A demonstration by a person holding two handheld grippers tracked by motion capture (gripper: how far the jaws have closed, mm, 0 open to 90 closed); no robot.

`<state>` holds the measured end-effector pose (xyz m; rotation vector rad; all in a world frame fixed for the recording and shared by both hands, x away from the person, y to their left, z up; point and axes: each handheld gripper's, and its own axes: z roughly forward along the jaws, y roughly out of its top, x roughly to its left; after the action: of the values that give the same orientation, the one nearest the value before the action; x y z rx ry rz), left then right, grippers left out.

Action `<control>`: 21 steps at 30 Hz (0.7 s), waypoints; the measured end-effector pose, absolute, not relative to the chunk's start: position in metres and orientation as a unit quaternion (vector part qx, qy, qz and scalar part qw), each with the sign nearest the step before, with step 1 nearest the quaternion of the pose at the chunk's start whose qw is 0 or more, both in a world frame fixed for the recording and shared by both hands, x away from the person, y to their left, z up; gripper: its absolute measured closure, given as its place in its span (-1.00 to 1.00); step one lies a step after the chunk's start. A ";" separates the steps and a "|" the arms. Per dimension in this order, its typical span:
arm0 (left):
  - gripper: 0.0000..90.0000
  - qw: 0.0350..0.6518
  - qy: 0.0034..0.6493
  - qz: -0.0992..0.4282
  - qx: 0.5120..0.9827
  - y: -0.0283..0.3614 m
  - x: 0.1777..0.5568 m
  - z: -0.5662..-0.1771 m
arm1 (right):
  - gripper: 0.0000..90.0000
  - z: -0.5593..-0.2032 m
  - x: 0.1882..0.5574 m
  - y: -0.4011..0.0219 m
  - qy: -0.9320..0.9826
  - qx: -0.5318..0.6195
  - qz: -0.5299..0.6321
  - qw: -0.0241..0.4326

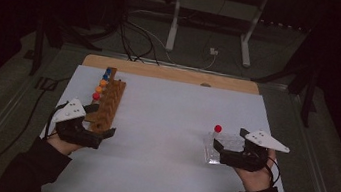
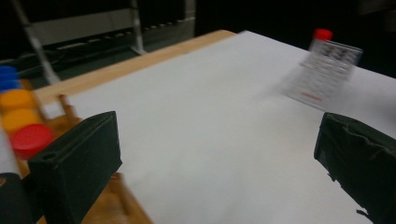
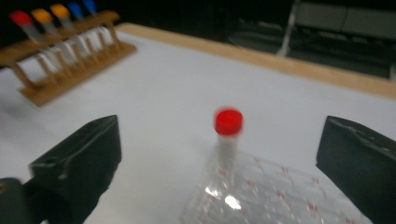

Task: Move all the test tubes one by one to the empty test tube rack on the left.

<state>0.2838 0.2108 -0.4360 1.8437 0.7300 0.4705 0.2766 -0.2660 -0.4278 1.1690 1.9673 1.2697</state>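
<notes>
A wooden tube rack (image 1: 109,101) stands at the left of the white table (image 1: 162,175), holding tubes with red, orange and blue caps (image 2: 30,137). My left gripper (image 1: 102,122) is open beside the rack's near end, with nothing between its jaws (image 2: 219,154). At the right, a red-capped tube (image 1: 218,129) stands upright in a clear plastic bag (image 1: 212,153). My right gripper (image 1: 229,138) is open just in front of it. In the right gripper view the tube (image 3: 229,122) and the bag (image 3: 261,196) sit between the wide-apart jaws without touching them. The rack (image 3: 70,51) lies far left there.
The table's bare wooden strip (image 1: 171,73) runs along the far edge. Beyond it, on the dark floor, are a white stand's legs (image 1: 172,30) and cables (image 1: 136,40). The bag with the red-capped tube (image 2: 322,35) appears far right in the left gripper view.
</notes>
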 end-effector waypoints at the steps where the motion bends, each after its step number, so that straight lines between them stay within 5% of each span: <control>1: -0.97 0.523 0.302 0.195 0.773 0.209 0.282 -0.437 | -0.91 -0.432 0.279 -0.266 0.729 0.437 0.461 0.257; 4: -0.97 0.523 0.296 0.191 0.776 0.204 0.280 -0.440 | -0.81 -0.444 0.285 -0.264 0.738 0.442 0.444 0.252; 13: -0.97 0.524 0.295 0.185 0.778 0.202 0.279 -0.442 | 0.01 -0.461 0.301 -0.255 0.751 0.454 0.407 0.254; 21: -0.97 0.523 0.296 0.187 0.777 0.203 0.280 -0.442 | 0.45 -0.466 0.312 -0.250 0.757 0.456 0.397 0.248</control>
<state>0.2796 0.2027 -0.4416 1.8615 0.7078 0.4478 0.3119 -0.2502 -0.4660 1.2417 2.0636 1.0821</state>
